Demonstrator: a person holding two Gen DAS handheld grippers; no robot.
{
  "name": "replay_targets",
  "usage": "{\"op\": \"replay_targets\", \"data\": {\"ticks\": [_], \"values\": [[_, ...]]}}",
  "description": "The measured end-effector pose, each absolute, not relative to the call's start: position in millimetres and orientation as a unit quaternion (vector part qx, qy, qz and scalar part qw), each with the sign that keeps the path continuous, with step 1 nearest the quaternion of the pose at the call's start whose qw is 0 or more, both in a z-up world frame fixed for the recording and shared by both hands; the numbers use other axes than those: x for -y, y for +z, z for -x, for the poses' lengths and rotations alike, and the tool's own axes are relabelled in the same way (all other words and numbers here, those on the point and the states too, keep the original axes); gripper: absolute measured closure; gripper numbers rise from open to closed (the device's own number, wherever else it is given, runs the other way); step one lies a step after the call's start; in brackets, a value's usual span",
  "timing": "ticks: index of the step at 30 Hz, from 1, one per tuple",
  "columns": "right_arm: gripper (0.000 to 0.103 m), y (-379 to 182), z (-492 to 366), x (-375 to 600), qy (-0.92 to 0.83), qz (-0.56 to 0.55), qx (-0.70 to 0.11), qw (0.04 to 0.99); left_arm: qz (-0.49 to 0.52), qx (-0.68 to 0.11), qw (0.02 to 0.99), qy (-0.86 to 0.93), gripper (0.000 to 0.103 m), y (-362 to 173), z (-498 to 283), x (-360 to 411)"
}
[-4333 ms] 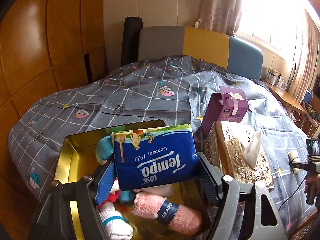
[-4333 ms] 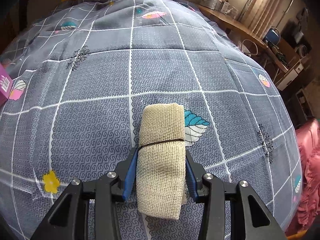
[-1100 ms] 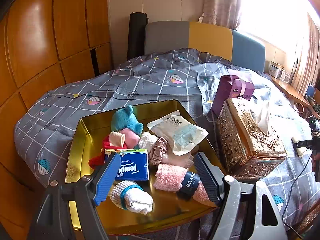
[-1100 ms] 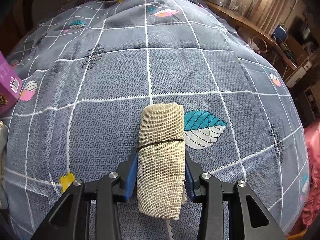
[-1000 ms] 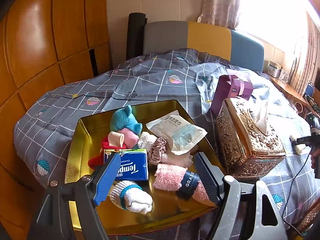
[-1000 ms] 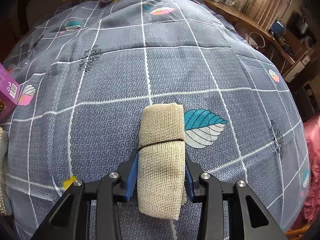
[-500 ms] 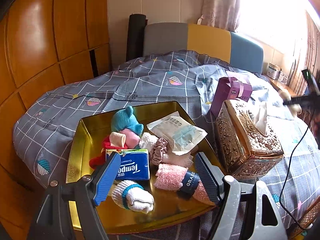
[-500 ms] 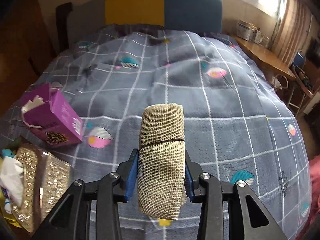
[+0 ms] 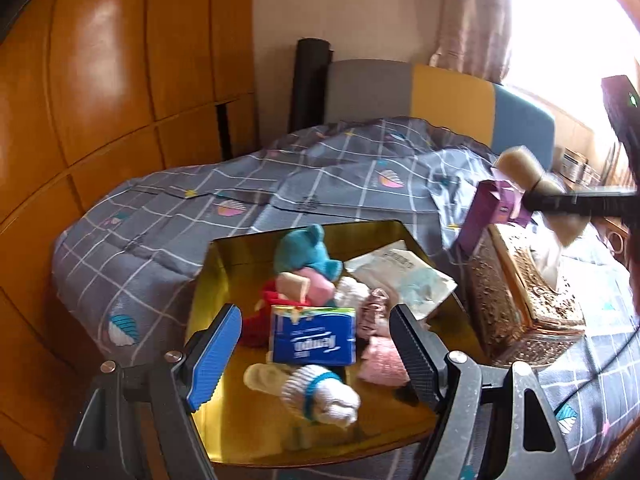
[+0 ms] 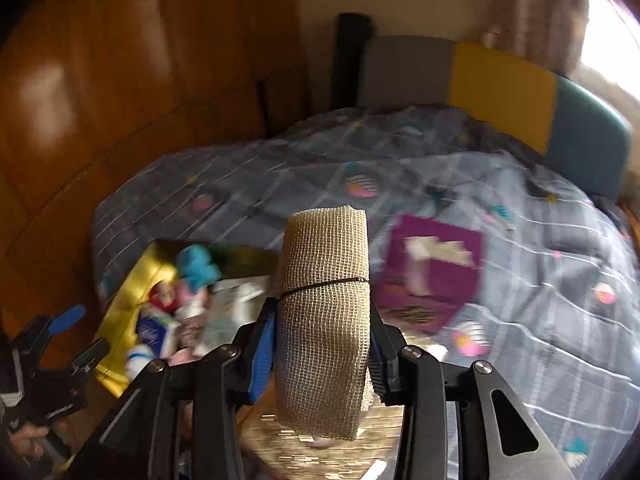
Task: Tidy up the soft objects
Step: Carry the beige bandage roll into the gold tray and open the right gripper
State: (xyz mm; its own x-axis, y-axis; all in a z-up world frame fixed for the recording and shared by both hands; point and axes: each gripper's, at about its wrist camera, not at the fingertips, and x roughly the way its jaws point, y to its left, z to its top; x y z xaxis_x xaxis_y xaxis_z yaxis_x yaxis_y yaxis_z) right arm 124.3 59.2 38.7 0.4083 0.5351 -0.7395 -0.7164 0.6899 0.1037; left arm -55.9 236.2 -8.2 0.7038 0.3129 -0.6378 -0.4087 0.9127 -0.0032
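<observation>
Clutter fills the gold tin (image 9: 224,280) ahead of the empty, spread-jawed left hand-held gripper (image 9: 316,346): a blue tissue pack (image 9: 314,340), a white sock roll (image 9: 320,394) and a teal plush (image 9: 306,250). An ornate tissue box (image 9: 524,300) and a purple box (image 10: 432,276) stand between the tin and the right hand-held gripper (image 10: 322,354), which tilts downward above the bed (image 10: 540,280), clenched on the beige gauze roll (image 10: 324,308).

I see a bed (image 9: 320,184) under a grey checked quilt | behind it a headboard (image 9: 440,96) in grey, yellow and blue panels | left of the bed glossy wooden wall panels (image 9: 100,80) | right of the headboard a curtain (image 9: 472,16) beside a glaring bright window (image 9: 568,32)
</observation>
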Motion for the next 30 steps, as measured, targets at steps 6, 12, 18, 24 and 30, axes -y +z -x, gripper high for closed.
{"op": "replay_targets", "data": {"ticks": [6,12,18,24,30], "values": [[0.063,-0.8,-87.6,-108.5,0.418,0.128,-0.419,0.796,0.082,-0.329,0.915,0.217,0.025,-9.1,64.5,-249.2],[0.063,-40.3,-59.4,-140.0,0.437,0.160,-0.438,0.769,0.091,-0.325,0.914,0.228,0.025,-9.9,67.7,-256.5],[0.063,-73.9,-53.5,-164.8,0.405,0.198,-0.441,0.776,0.095,-0.329,0.910,0.235,0.025,-13.6,67.5,-259.8],[0.063,-90.3,-56.1,-177.9,0.383,0.212,-0.441,0.784,0.098,-0.330,0.907,0.243,0.025,-16.2,67.8,-261.9],[0.063,-93.0,-58.0,-176.7,0.377,0.212,-0.435,0.790,0.106,-0.331,0.903,0.252,0.025,-17.9,69.0,-264.8]]}}
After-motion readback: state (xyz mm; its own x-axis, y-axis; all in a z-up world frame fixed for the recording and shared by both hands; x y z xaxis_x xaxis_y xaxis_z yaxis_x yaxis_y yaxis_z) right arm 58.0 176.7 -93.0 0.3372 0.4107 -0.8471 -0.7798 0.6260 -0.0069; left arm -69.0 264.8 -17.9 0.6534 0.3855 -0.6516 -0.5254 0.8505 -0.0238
